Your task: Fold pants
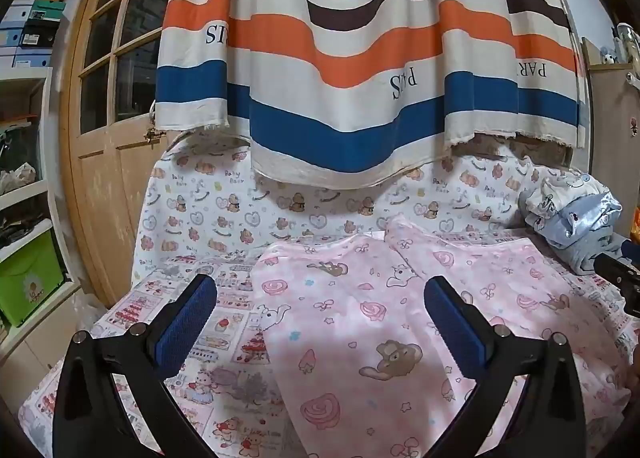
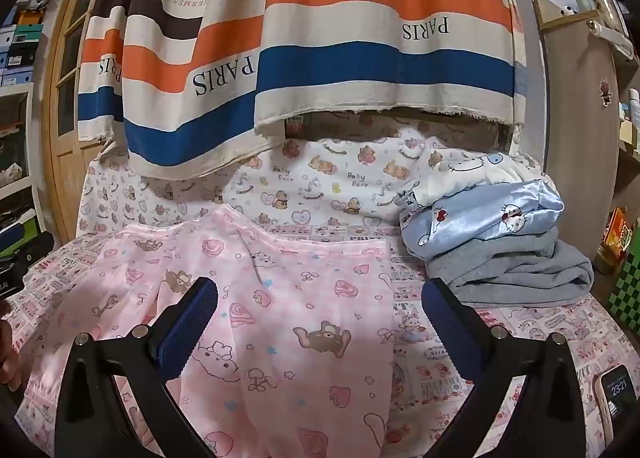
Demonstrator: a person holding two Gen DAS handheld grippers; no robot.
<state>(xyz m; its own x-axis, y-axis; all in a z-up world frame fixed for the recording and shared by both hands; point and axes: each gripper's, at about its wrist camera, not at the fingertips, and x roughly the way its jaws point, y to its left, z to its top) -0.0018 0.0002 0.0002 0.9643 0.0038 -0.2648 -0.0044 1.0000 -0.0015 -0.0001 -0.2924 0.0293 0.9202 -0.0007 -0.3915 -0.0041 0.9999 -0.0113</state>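
Pink pants [image 1: 400, 322] printed with bears and roses lie spread flat on the patterned bedsheet [image 1: 224, 338]. In the right wrist view the same pink pants [image 2: 288, 298] fill the middle, waistband toward the far side. My left gripper [image 1: 320, 298] hovers above the pants' left part, jaws wide open with nothing between the blue pads. My right gripper [image 2: 320, 298] stands open over the pants' right part, also empty. The other gripper's black body shows at each view's edge.
A pile of folded clothes [image 2: 488, 230], blue satin on grey, sits at the back right of the bed. A striped curtain [image 1: 360, 58] hangs behind. A wooden door [image 1: 108, 98] and shelves stand left. A phone [image 2: 616, 398] lies at the right near edge.
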